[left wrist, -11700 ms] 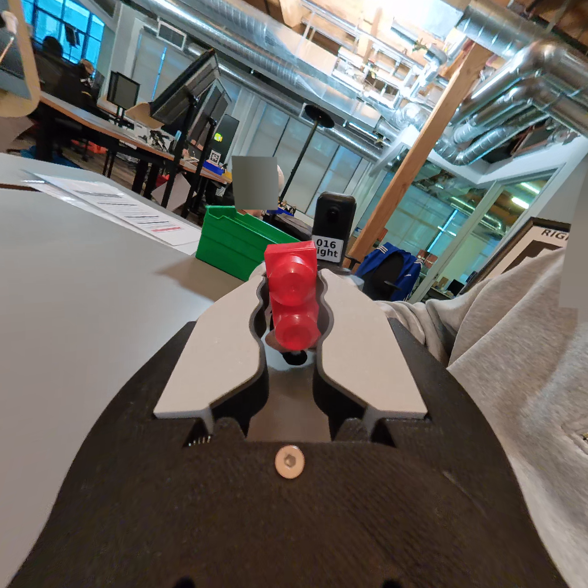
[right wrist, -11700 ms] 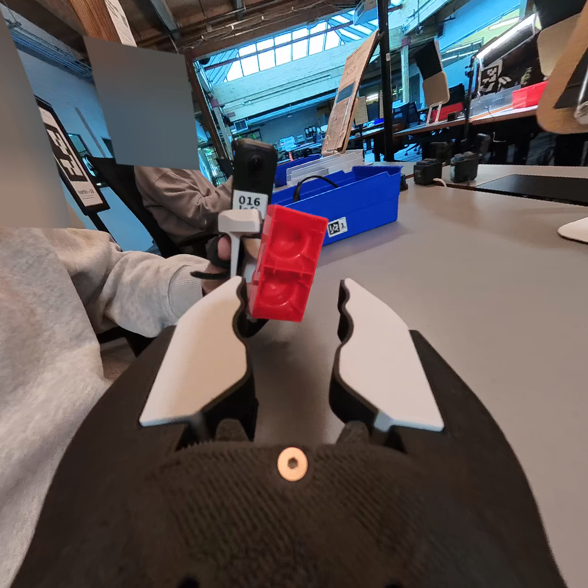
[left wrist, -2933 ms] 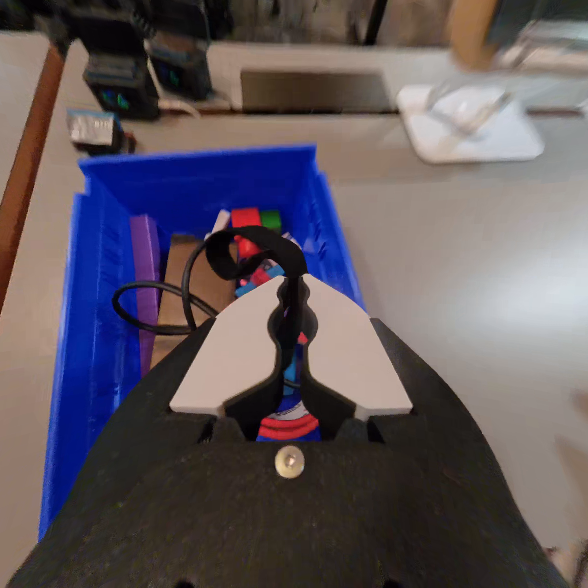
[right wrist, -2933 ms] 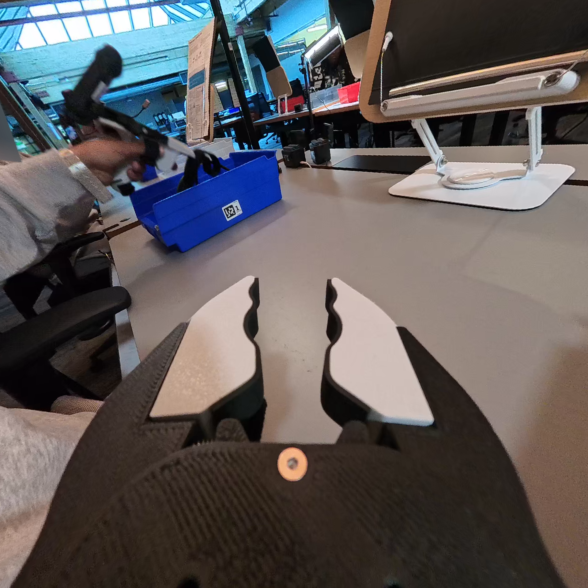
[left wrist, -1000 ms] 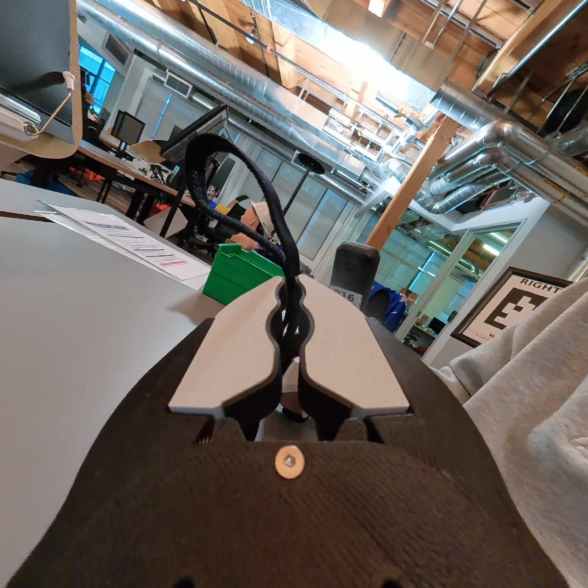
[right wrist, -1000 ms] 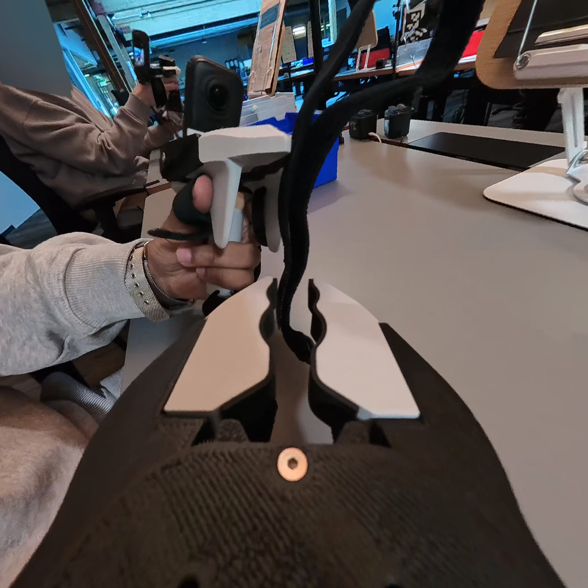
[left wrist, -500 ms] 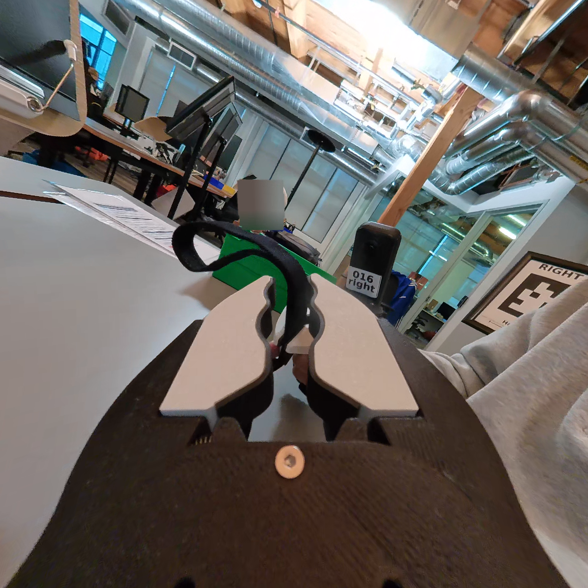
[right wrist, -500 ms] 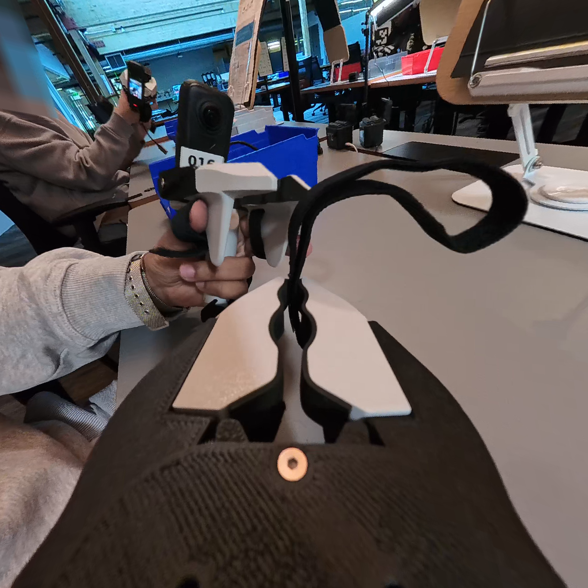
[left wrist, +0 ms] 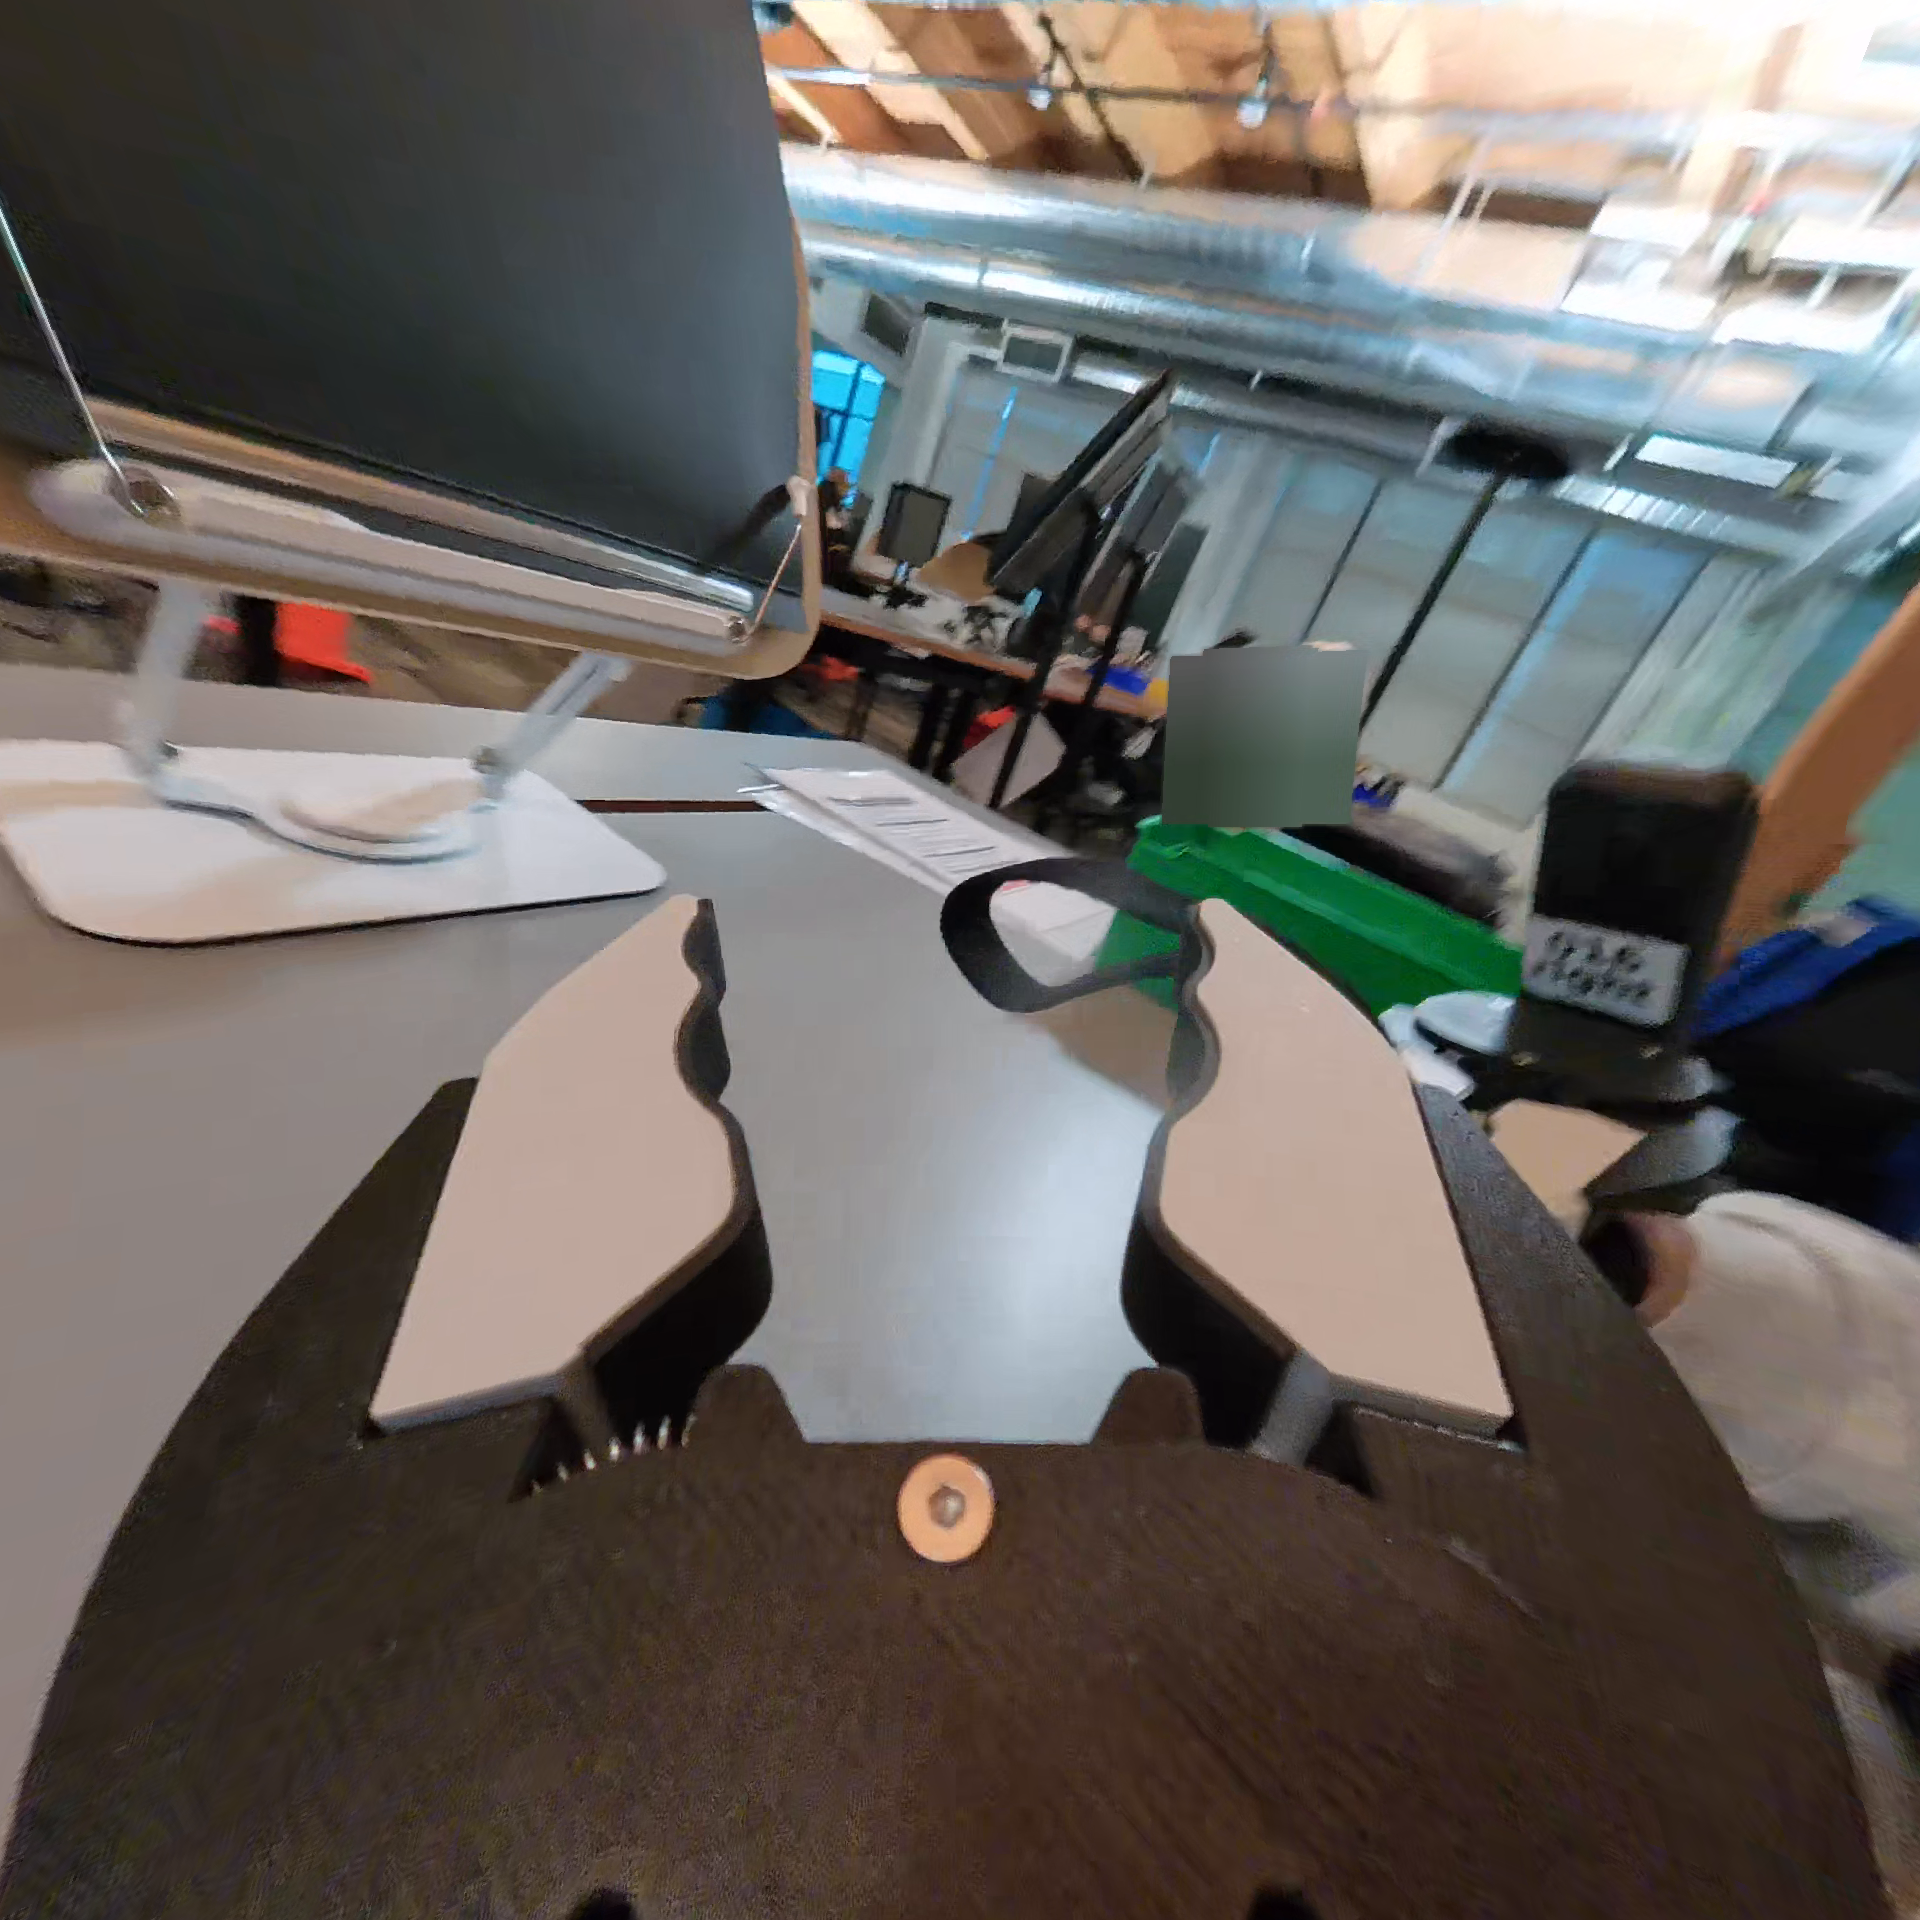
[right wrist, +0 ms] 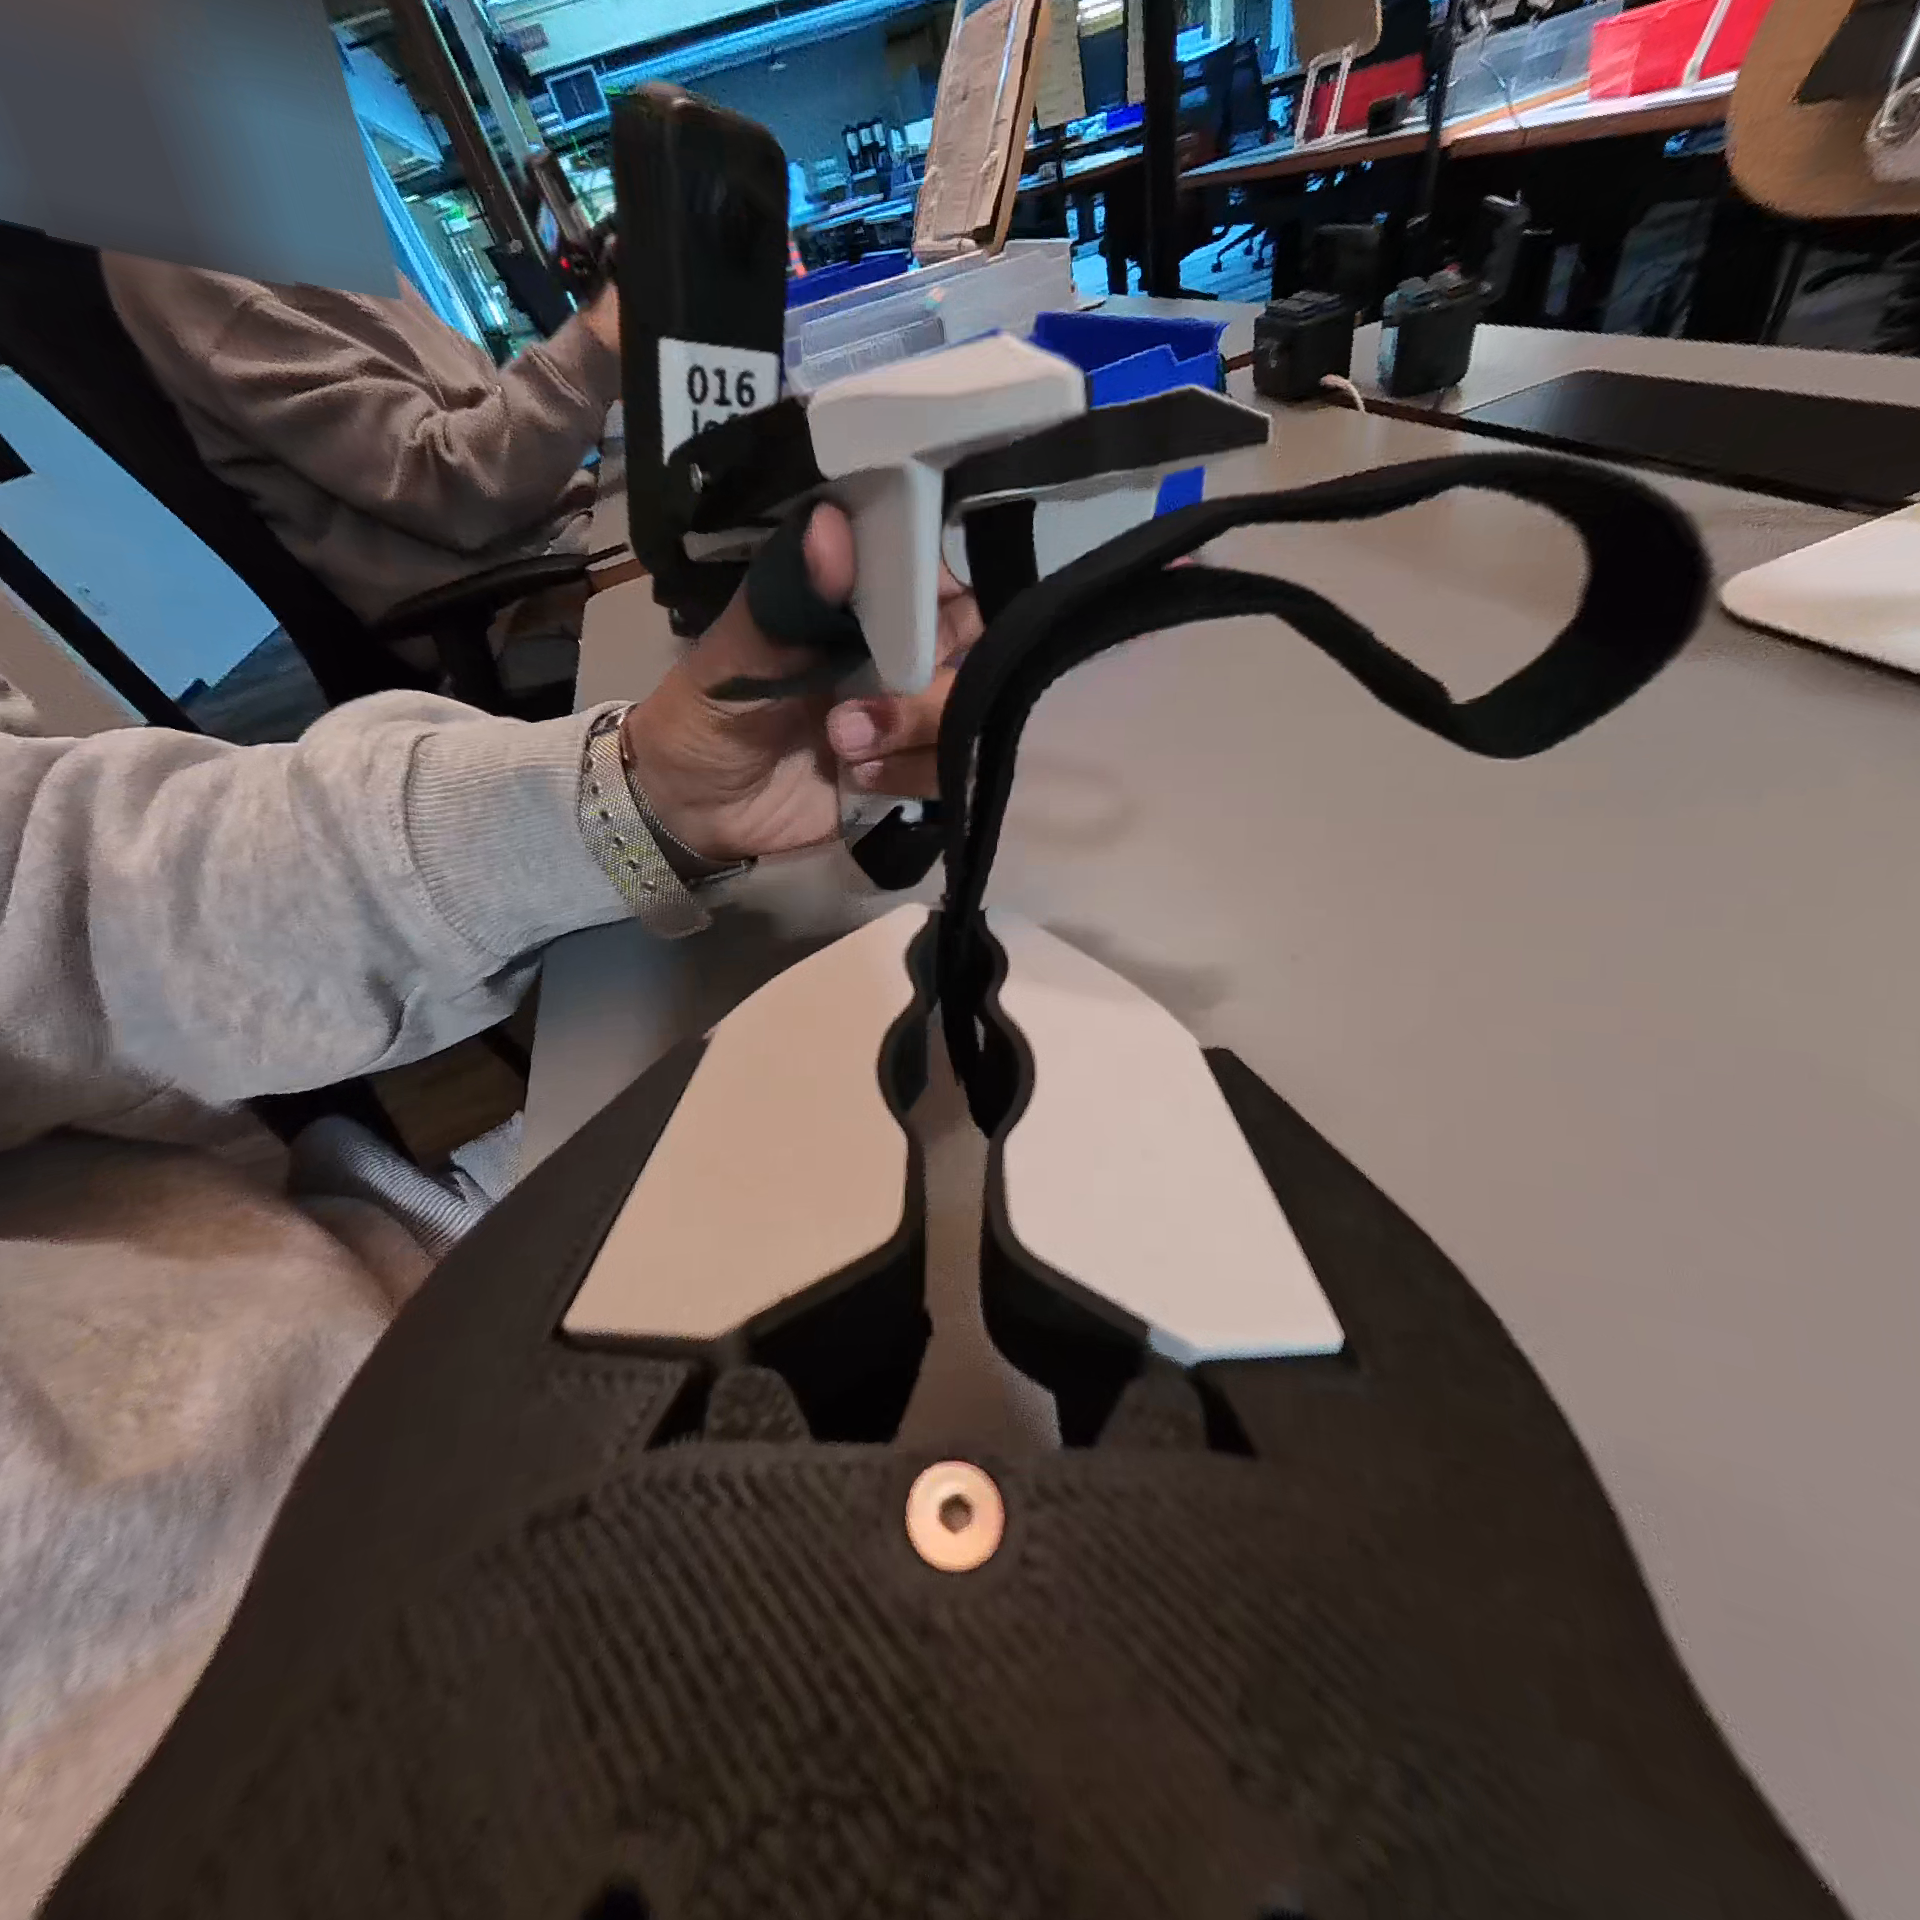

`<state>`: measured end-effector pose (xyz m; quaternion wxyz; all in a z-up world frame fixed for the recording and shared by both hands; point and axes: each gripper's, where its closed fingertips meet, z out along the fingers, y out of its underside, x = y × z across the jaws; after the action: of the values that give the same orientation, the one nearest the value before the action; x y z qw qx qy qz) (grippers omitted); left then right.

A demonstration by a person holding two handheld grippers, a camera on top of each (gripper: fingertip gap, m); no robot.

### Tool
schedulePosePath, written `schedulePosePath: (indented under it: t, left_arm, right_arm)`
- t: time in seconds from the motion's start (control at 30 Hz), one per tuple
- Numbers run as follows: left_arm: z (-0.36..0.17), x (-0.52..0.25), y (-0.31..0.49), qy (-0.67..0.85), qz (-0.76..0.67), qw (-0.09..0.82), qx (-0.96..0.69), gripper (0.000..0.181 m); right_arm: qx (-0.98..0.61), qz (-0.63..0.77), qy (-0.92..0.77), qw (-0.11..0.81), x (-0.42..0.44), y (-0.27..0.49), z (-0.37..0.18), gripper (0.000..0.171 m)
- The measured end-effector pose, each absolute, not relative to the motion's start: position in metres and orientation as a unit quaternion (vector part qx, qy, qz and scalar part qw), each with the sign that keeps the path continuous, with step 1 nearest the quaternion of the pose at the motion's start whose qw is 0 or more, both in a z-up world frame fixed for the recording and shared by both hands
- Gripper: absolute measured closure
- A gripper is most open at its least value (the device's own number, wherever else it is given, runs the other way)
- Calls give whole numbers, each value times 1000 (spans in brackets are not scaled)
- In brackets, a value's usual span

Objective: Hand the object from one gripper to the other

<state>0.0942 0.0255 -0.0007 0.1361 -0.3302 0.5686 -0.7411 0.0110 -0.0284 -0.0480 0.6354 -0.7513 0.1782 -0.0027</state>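
Note:
A black strap [right wrist: 1621,582] forms a loop above the grey table [right wrist: 1455,935]. My right gripper [right wrist: 961,935] is shut on the strap's doubled lower end, and the loop arcs up and to the right. My left gripper [left wrist: 948,923] is wide open and empty. In its view the strap's loop [left wrist: 977,966] hangs just past the right fingertip, apart from the left one. The left gripper [right wrist: 1143,416] also shows in the right wrist view, held in a hand behind and left of the strap. The right gripper's body [left wrist: 1558,1060] shows at the right edge of the left wrist view.
A laptop stand with a white base [left wrist: 312,852] stands on the table at the left. A green bin [left wrist: 1320,914] and a sheet of paper [left wrist: 914,831] lie beyond. A blue bin [right wrist: 1132,358], black devices [right wrist: 1351,312] and a seated person [right wrist: 343,416] are behind. Measured from the fingertips, the white base [left wrist: 312,852] is 30 centimetres or so from the left gripper and 40 centimetres from the right.
My left gripper has opened, let go of the strap and swung left toward the laptop stand. My right gripper has closed on the strap and now holds it alone.

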Motion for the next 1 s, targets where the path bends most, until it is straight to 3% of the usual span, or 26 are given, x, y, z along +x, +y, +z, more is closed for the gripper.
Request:
schedulePosePath:
  t: [0.13, 0.5, 0.8, 1.0]
  left_arm:
    - [-11, 93, 18, 619, -698, 193, -304, 101]
    - [-19, 94, 15, 643, -671, 219, -298, 107]
    - [-38, 86, -6, 726, -557, 357, -188, 101]
    - [-48, 69, -32, 751, -528, 380, -113, 100]
  right_arm:
    - [-748, -2, 175, 640, 10, -28, -46, 167]
    - [-725, 43, 176, 664, 8, -33, -36, 166]
    - [-599, 369, 168, 690, -22, -55, -2, 166]
    - [-585, 410, 168, 679, -26, -57, -1, 166]
